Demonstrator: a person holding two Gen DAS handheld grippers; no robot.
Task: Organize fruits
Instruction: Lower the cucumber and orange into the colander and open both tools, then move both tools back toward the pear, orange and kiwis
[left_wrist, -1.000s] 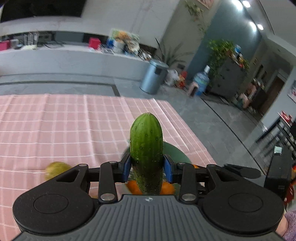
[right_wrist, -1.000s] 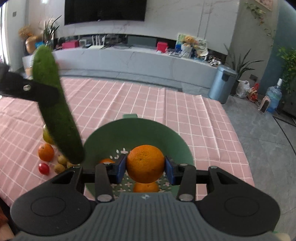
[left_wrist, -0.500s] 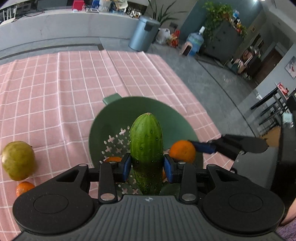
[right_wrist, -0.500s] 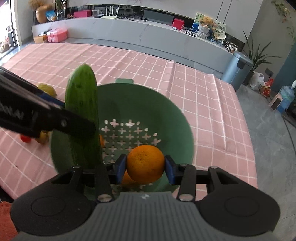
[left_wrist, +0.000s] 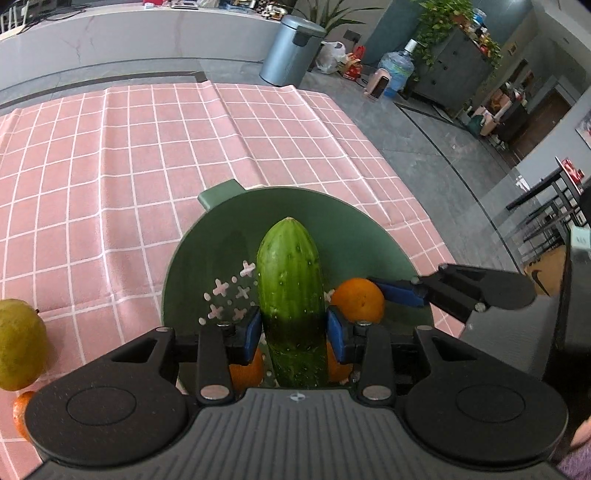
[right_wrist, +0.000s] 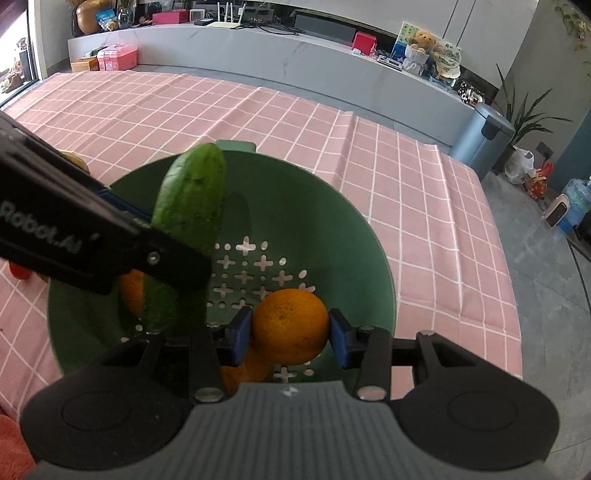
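My left gripper (left_wrist: 291, 328) is shut on a green cucumber (left_wrist: 290, 288) and holds it over the green colander (left_wrist: 295, 210). The cucumber also shows in the right wrist view (right_wrist: 192, 206), tilted into the colander's left side. My right gripper (right_wrist: 291, 330) is shut on an orange (right_wrist: 290, 328) just above the colander's perforated bottom (right_wrist: 258, 266). That orange also shows in the left wrist view (left_wrist: 356, 299), between the right gripper's blue pads. Other oranges (left_wrist: 245, 371) lie in the colander under my grippers.
A yellow-green pear (left_wrist: 18, 343) and a small orange (left_wrist: 20, 410) lie on the pink checked tablecloth (left_wrist: 110, 166) left of the colander. A red fruit (right_wrist: 18, 271) lies at the left. The table's right edge (right_wrist: 513, 295) drops to a grey floor.
Both grippers have tipped downward and moved lower over the colander, so the cucumber and the orange now sit inside its rim. Both stay shut on their fruit.
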